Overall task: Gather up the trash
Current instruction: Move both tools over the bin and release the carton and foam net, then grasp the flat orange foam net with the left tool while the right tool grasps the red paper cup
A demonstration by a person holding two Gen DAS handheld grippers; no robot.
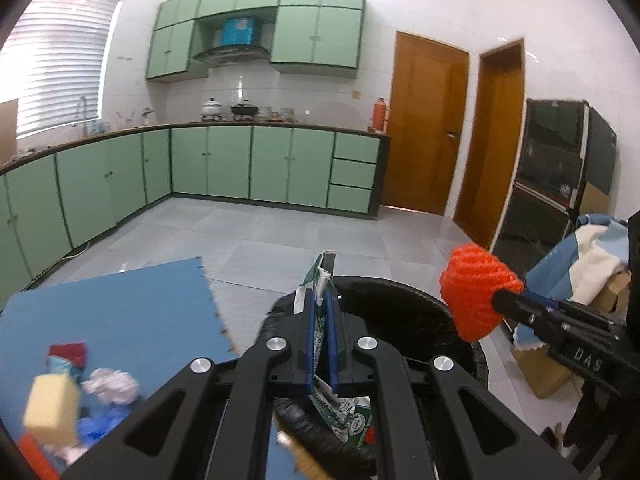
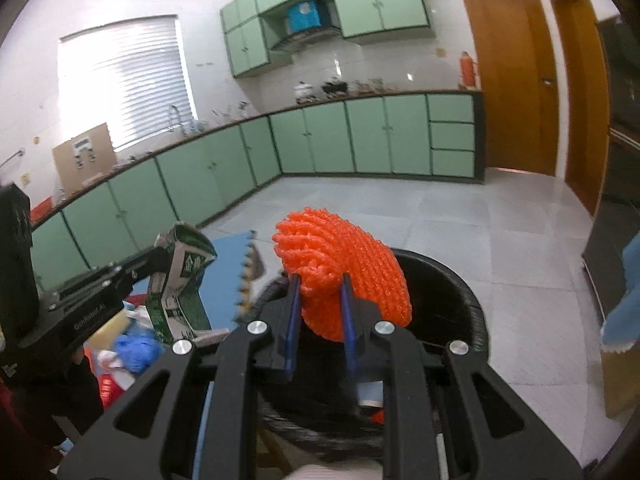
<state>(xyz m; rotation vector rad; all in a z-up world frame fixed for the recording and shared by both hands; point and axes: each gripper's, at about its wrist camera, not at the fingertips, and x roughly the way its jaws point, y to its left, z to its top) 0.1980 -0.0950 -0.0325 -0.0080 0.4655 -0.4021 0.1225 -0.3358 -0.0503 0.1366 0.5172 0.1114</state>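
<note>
Left tongs [image 1: 323, 316] clamping a crushed green carton [image 1: 320, 280], right tongs [image 2: 320, 304] squeezing orange foam netting [image 2: 344, 276], both hovering over the black bin [image 1: 400, 300]

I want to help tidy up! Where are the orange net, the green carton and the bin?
orange net [image 2: 344, 276], right wrist view, its middle.
green carton [image 1: 320, 304], left wrist view, upper part.
bin [image 1: 404, 312], left wrist view, inner wall.

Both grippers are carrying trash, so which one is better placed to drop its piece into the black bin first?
Right, probably. The right gripper holds the orange foam net over the black bin's opening. The left gripper holds its green carton nearer the bin's rim.
</note>
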